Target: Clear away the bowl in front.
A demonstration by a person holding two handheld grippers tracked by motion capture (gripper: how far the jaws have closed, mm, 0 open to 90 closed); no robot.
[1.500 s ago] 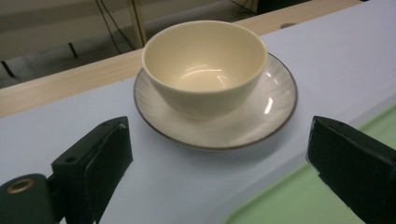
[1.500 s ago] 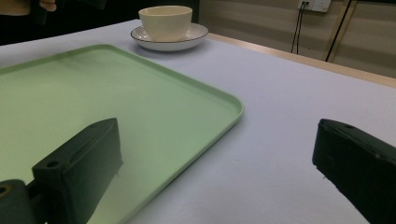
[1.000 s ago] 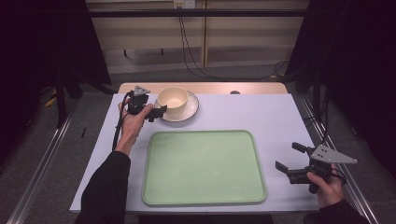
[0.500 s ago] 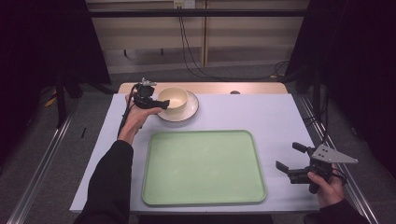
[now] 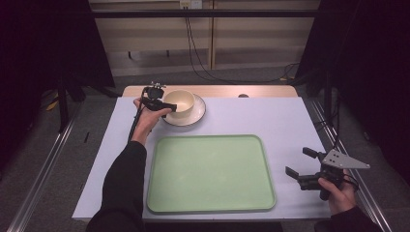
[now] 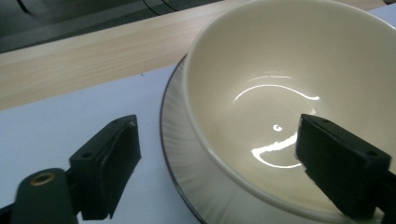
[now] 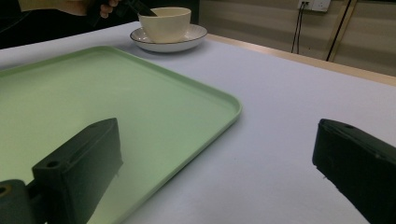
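A cream bowl [image 5: 180, 100] stands on a white dark-rimmed plate [image 5: 197, 115] at the far left of the table. My left gripper [image 5: 170, 106] is open at the bowl's left rim. In the left gripper view the bowl [image 6: 289, 84] is close up, with one jaw outside its wall over the plate [image 6: 187, 163] and the other jaw inside it; my left gripper [image 6: 224, 170] grips nothing. My right gripper [image 5: 299, 162] is open and holds nothing, low over the table's near right corner beside the green tray [image 5: 210, 174].
The right gripper view looks across the tray [image 7: 93, 93] toward the bowl [image 7: 164, 23] and plate [image 7: 196, 35], with my right gripper [image 7: 219, 179] open over bare white tabletop [image 7: 289, 93]. A wooden strip [image 5: 261, 91] edges the table's far side.
My left gripper has moved right toward the bowl until its open jaws straddle the bowl's left rim. The right gripper, the tray and the plate have not moved.
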